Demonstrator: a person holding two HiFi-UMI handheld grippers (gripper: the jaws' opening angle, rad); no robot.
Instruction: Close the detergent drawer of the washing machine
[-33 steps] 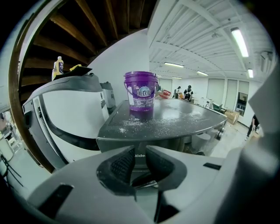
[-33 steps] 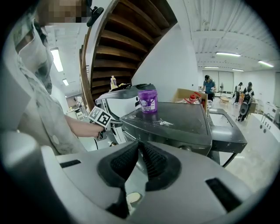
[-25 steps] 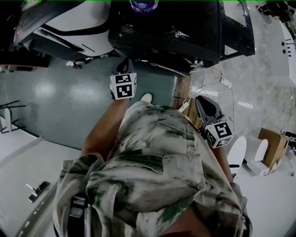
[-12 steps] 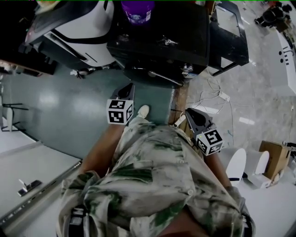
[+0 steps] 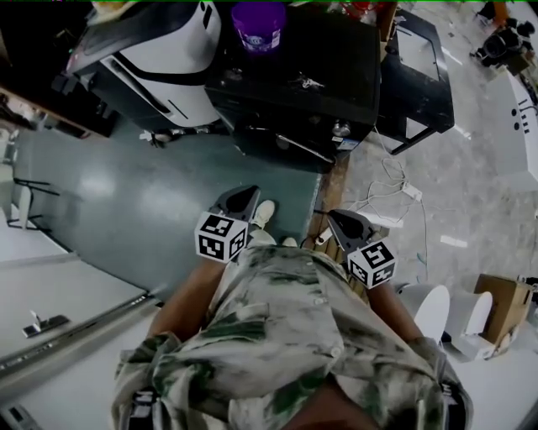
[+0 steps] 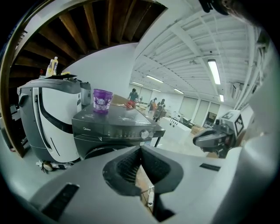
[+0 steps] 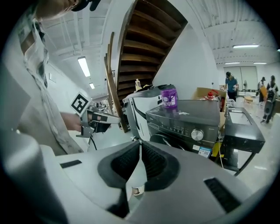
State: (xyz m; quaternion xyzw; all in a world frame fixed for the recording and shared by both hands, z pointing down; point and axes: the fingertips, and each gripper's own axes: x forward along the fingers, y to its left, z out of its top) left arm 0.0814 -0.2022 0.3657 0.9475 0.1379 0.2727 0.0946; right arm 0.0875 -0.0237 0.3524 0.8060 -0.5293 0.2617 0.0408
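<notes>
Detergent drawer (image 6: 89, 130) first: it sits at the left end of the control panel on the dark washing machine (image 5: 294, 76), left of the knob (image 6: 145, 134). From both gripper views its face looks flush with the panel, so I judge it shut or very nearly so. You stand well apart from the machine, with bare floor (image 5: 126, 185) between you and it. Your left gripper (image 6: 141, 151) has its jaws closed together on nothing, and your right gripper (image 7: 140, 144) likewise has its 2 jaws pressed tip to tip, empty. To finish well, check the drawer's edge for a gap before you call it done. If 1 shows, step in close, leave the jaws closed, set the tips on the middle of the drawer face and push straight in, level, until it seats. Steer clear of the knob, and avoid jolting the purple cup (image 5: 259, 23) on top of the machine.
</notes>
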